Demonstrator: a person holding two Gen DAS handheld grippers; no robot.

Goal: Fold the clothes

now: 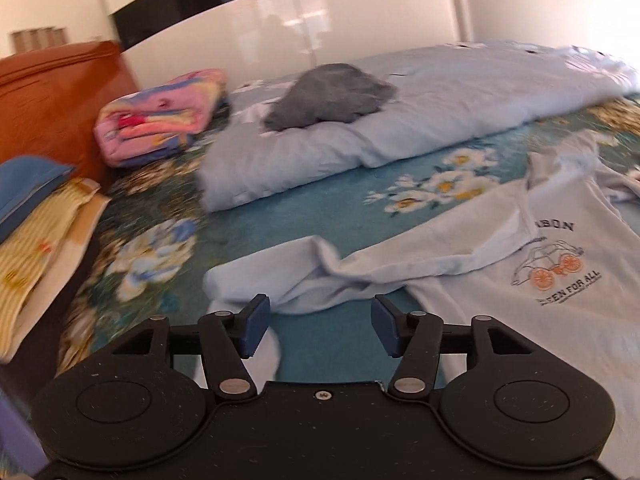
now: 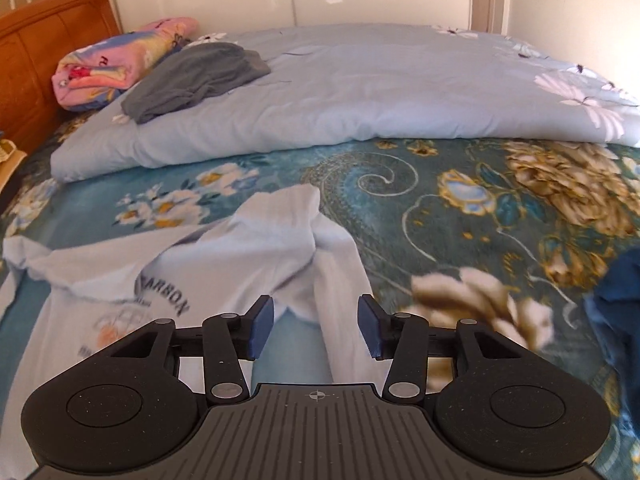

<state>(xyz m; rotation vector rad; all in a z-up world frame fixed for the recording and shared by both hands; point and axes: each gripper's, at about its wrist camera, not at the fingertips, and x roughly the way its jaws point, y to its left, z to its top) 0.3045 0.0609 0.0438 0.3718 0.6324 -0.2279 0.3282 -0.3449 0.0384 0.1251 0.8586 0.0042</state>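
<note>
**Both grippers empty above the spread shirt on the bed**

Left gripper (image 1: 318,326): fingers (image 1: 256,326) spread apart, nothing between them. It hangs over the near end of one sleeve (image 1: 280,280) of the pale blue shirt (image 1: 500,280). Whether the pads touch the cloth cannot be told.

Right gripper (image 2: 316,330): fingers (image 2: 370,330) likewise parted and empty, positioned over the other sleeve (image 2: 340,280), which runs down between them toward the camera.

The shirt lies print side up on the teal floral bedspread (image 2: 440,208). The printed chest with lettering and a small car graphic is flat; both sleeves are rumpled and bent, and the shoulder edges are creased rather than straight.

Open room: bare bedspread lies beyond the shirt up to the rolled edge of the light blue duvet (image 2: 360,92), and to the right of the shirt in the right wrist view. A dark blue cloth (image 2: 616,300) sits at the right margin there.

Periphery: a grey garment (image 2: 196,76) rests on the duvet; a pink folded blanket (image 2: 116,64) lies against the wooden headboard (image 2: 44,48). In the left wrist view, stacked bedding (image 1: 36,240) sits at the bed's left edge.
</note>
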